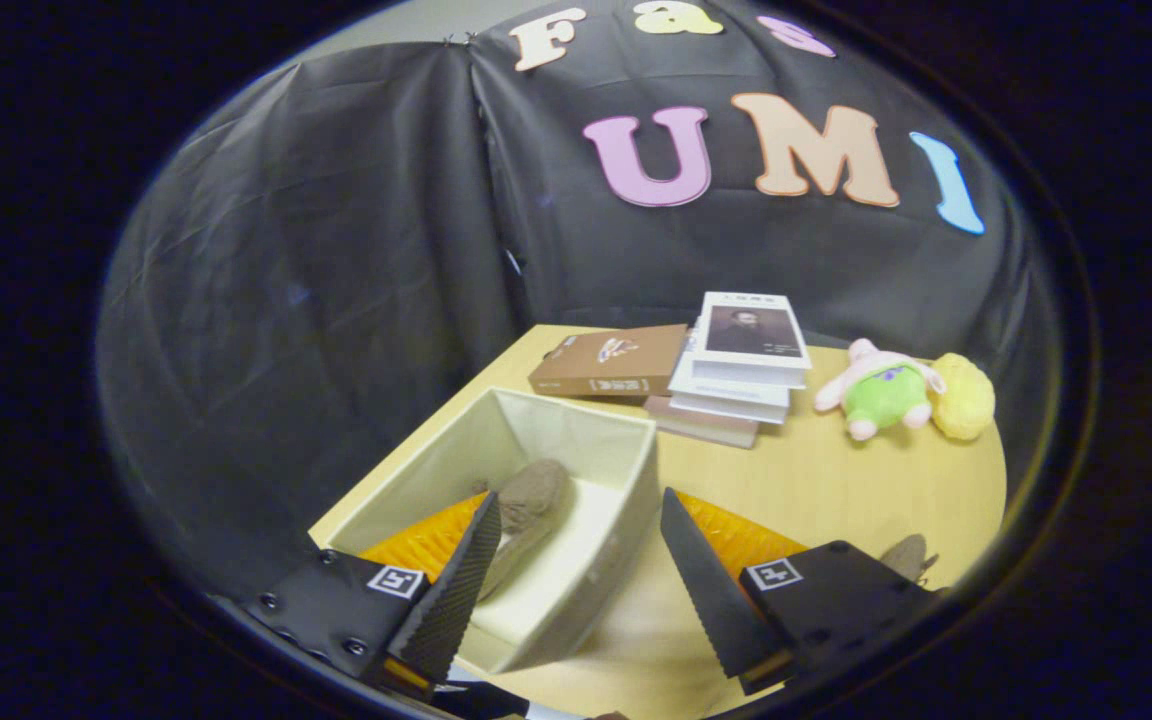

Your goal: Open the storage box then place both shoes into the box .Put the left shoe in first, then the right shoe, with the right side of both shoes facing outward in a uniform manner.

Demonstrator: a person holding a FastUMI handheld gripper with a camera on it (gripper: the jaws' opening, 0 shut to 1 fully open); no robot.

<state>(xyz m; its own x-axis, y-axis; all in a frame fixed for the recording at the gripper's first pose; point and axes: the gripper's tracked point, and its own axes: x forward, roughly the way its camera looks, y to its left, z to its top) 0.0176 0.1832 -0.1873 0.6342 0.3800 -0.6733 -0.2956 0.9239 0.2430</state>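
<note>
The second shoe [908, 556] is mostly cut off at the near right, behind the right finger, too little showing to tell how it lies; writing on the brown box [608, 362] and the stacked books [741, 372] is too small to read. The gripper [576, 520] has its fingers spread wide and empty; the open storage box [576, 580] sits on the counter [836, 490] just ahead, its near right wall between them; one brown shoe [528, 500] lies inside, partly hidden by the left finger. Plush toys [901, 395] lie far right.

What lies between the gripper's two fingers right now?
In the gripper view, the open gripper spans the storage box's near wall, with one shoe inside by one finger.
</note>
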